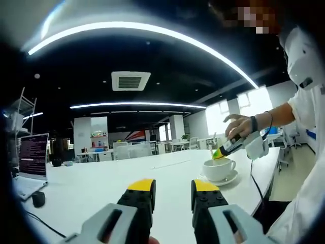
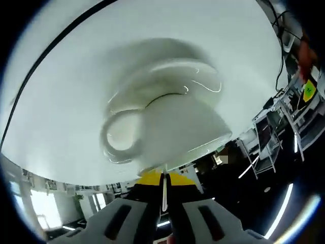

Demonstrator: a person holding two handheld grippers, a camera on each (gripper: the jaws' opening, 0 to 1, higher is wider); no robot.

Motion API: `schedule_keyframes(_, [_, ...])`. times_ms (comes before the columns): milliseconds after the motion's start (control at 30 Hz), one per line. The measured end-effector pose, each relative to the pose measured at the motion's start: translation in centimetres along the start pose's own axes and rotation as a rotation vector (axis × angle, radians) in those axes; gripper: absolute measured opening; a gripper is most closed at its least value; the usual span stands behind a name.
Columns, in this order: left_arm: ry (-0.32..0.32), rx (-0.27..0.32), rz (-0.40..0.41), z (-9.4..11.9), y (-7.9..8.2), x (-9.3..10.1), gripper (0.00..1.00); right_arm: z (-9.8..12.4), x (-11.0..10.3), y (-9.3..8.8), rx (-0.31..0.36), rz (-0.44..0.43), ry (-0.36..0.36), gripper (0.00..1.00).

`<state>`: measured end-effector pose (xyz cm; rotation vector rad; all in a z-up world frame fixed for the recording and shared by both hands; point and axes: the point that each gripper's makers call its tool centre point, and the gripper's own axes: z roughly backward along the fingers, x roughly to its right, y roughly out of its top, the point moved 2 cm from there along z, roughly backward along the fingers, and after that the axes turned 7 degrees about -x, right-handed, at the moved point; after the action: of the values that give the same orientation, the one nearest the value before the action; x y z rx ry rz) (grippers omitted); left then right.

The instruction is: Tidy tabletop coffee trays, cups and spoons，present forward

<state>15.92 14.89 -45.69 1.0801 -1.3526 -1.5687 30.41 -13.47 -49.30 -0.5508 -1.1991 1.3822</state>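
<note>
A white coffee cup [image 1: 219, 168] stands on its white saucer [image 1: 226, 180] near the table's right edge. A person's hand holds my right gripper [image 1: 222, 153] just above the cup's rim. In the right gripper view the cup [image 2: 172, 129] is very close, its handle [image 2: 118, 138] to the left and the saucer [image 2: 167, 68] beyond it. My right gripper [image 2: 163, 182] is shut on a thin metal spoon handle [image 2: 163, 195] that reaches toward the cup's rim; the spoon's bowl is hidden. My left gripper [image 1: 173, 189] hangs open over the table, well short of the cup, with nothing between its fingers.
The long white table [image 1: 101, 178] stretches away ahead. An open laptop [image 1: 32, 158] and a small black object [image 1: 38, 198] sit at its left end. A black cable [image 1: 256, 183] hangs over the right edge beside the person's sleeve [image 1: 304, 107].
</note>
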Motion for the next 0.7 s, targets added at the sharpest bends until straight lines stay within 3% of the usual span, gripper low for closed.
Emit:
schedule_keyframes(467, [0.014, 0.006, 0.013, 0.2, 0.0, -0.2, 0.29, 0.7, 0.6, -0.8, -0.015, -0.021, -0.013, 0.10])
schedule_keyframes(700, [0.023, 0.007, 0.005, 0.3, 0.2, -0.4, 0.29, 1.1, 0.5, -3.3, -0.051, -0.195, -0.005, 0.15])
